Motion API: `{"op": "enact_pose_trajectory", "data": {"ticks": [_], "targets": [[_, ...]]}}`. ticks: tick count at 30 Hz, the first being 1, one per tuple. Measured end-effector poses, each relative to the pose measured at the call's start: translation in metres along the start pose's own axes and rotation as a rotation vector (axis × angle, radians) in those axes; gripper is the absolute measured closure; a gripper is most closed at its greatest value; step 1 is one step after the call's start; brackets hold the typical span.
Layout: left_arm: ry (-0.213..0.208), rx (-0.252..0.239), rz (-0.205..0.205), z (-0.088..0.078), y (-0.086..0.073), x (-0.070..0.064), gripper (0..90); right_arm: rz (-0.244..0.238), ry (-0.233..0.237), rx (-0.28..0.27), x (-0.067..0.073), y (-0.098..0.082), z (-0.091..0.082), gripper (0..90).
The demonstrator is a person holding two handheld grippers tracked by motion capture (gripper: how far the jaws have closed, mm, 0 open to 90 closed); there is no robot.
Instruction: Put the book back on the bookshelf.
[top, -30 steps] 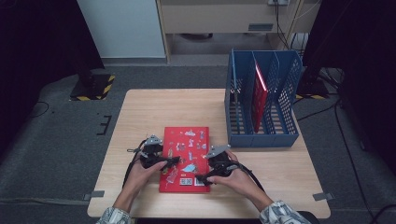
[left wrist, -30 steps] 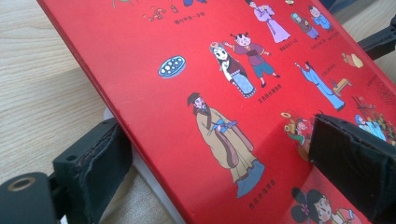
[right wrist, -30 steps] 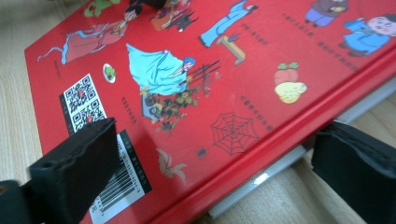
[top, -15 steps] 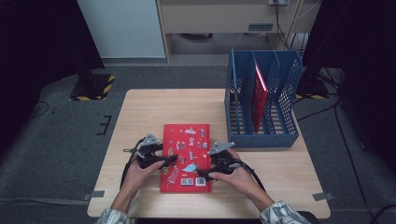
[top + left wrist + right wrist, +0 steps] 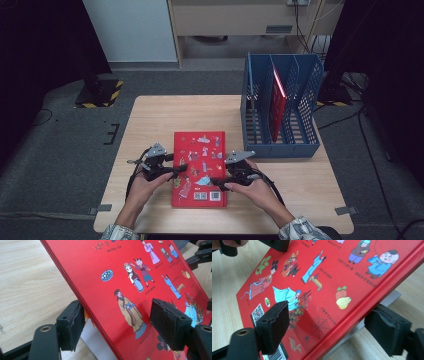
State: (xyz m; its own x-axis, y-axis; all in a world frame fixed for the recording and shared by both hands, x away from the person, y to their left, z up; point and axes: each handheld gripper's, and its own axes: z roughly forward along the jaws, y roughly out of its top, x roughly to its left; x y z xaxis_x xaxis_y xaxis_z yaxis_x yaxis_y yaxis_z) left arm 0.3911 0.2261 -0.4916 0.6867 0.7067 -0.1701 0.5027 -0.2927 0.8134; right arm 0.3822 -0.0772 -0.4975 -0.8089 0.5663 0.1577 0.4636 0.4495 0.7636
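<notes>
Gripping step: red book [image 5: 199,167] lay flat just left of the blue rack [image 5: 280,107]. Left gripper [image 5: 120,325] and right gripper [image 5: 329,332] straddled its side edges, half open, just been closing, not yet clamped. Next, probably: finish clamping, lift level, carry rackward.

the book [image 5: 199,167] is bright red, patterned with small cartoon figures in blue, purple and brown robes; black barcode on white, lower frame. rack [image 5: 280,107] blue. table [image 5: 150,120] pale wood-grain.
</notes>
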Motion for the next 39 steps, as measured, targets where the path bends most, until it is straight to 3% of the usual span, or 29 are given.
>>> {"op": "enact_pose_trajectory", "data": {"ticks": [6, 18, 26, 39], "targets": [[0.004, -0.004, 0.01, -0.003, 0.001, -0.002, 30.0, 0.001, -0.006, -0.002, -0.004, 0.004, -0.002, 29.0], [0.01, -0.022, 0.016, -0.011, 0.006, -0.004, 33.9, -0.046, -0.048, -0.006, 0.0, 0.015, 0.0, 27.1], [0.015, -0.031, 0.005, -0.014, 0.006, -0.003, 34.2, -0.047, -0.063, -0.02, 0.001, 0.021, 0.001, 27.5], [0.009, -0.04, 0.026, -0.019, 0.011, -0.008, 37.4, -0.041, -0.06, -0.037, 0.0, 0.025, -0.004, 27.5]]}}
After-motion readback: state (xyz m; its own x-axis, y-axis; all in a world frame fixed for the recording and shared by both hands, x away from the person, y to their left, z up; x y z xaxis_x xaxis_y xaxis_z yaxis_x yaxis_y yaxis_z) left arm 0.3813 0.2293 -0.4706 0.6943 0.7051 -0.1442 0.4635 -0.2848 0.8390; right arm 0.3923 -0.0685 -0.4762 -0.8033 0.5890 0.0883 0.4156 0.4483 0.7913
